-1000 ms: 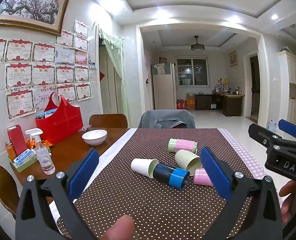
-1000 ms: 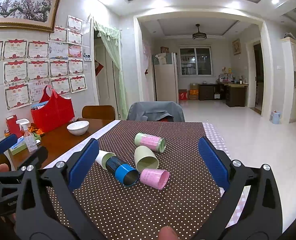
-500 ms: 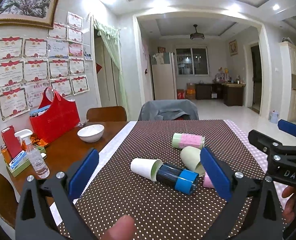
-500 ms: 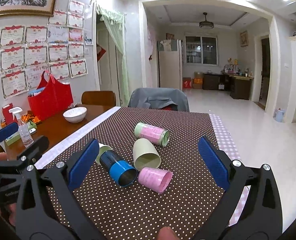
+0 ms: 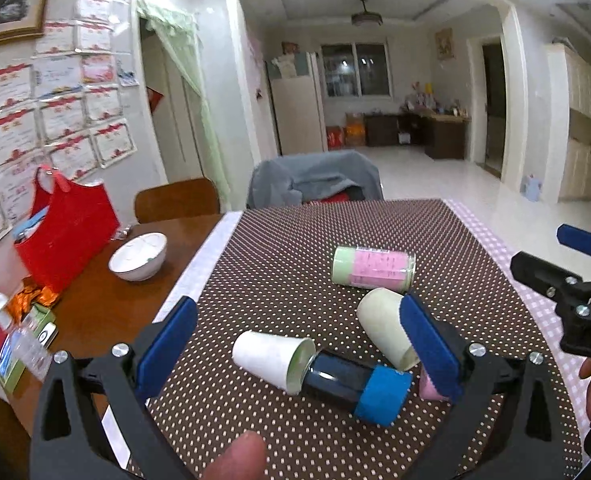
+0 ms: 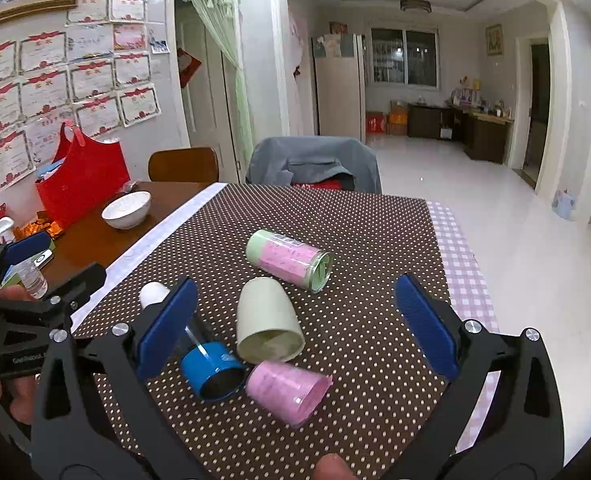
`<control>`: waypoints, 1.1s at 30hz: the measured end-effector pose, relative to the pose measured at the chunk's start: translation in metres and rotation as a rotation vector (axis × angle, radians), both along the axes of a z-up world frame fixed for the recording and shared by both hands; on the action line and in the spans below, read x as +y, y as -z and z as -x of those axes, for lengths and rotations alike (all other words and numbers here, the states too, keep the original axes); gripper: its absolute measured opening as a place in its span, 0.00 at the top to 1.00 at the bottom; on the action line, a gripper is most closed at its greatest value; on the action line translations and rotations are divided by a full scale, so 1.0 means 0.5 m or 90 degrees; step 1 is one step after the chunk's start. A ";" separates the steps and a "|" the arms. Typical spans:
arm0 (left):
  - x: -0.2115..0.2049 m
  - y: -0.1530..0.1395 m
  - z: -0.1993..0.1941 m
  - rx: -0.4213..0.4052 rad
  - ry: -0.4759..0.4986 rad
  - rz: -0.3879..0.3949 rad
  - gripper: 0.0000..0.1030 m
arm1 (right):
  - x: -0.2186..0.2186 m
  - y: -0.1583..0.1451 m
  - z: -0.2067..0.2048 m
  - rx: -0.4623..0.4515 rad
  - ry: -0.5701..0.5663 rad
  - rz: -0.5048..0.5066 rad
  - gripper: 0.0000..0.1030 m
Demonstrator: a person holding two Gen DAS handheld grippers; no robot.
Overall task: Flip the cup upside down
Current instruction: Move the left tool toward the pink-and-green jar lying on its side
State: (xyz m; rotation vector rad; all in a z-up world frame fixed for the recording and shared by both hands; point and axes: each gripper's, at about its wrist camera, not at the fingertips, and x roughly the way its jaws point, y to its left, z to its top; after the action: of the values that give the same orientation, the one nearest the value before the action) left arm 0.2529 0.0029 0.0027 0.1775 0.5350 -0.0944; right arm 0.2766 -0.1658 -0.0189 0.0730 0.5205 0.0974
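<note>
Five cylindrical containers are lying on their sides, clustered on the brown white-dotted tablecloth: a white paper cup, a dark tumbler with a blue band whose closed end is sitting at the white cup's mouth, a pale green plastic cup, a pink plastic cup and a green-and-pink labelled tin. Where the right wrist view is showing open mouths, nothing is showing inside them. The left gripper is hovering above the cluster, tongs spread wide, gripping nothing. The right gripper is likewise spread wide and empty, framing the pale green and pink cups. A white ceramic bowl, a red plastic tote and a clear spray bottle are standing on the bare wood at the left; a grey-draped chair is standing at the far end. From the left wrist, the right-hand finger is hiding most of the pink cup; from the right wrist, the left-hand finger is covering most of the white cup
</note>
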 end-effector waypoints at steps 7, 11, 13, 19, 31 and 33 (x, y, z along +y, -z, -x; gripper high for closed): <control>-0.052 0.032 -0.140 0.063 0.067 -0.059 0.04 | -0.037 0.031 -0.102 0.055 -0.003 -0.012 0.06; -0.083 0.060 -0.221 0.111 0.118 -0.091 0.04 | -0.063 0.058 -0.150 0.088 0.004 -0.016 0.06; -0.100 0.076 -0.260 0.133 0.145 -0.112 0.04 | -0.075 0.070 -0.169 0.102 0.008 -0.020 0.06; -0.150 0.132 -0.350 0.184 0.235 -0.198 0.04 | -0.099 0.107 -0.218 0.139 0.015 -0.027 0.06; -0.246 0.234 -0.475 0.291 0.427 -0.343 0.04 | -0.133 0.161 -0.282 0.192 0.024 -0.050 0.06; -0.258 0.246 -0.487 0.302 0.451 -0.373 0.04 | -0.140 0.166 -0.287 0.197 0.027 -0.055 0.06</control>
State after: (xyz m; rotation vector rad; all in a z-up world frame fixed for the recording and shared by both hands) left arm 0.4966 -0.1263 -0.1201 0.9307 0.9458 -0.6842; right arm 0.4199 -0.2359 -0.1018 0.1855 0.8232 0.0670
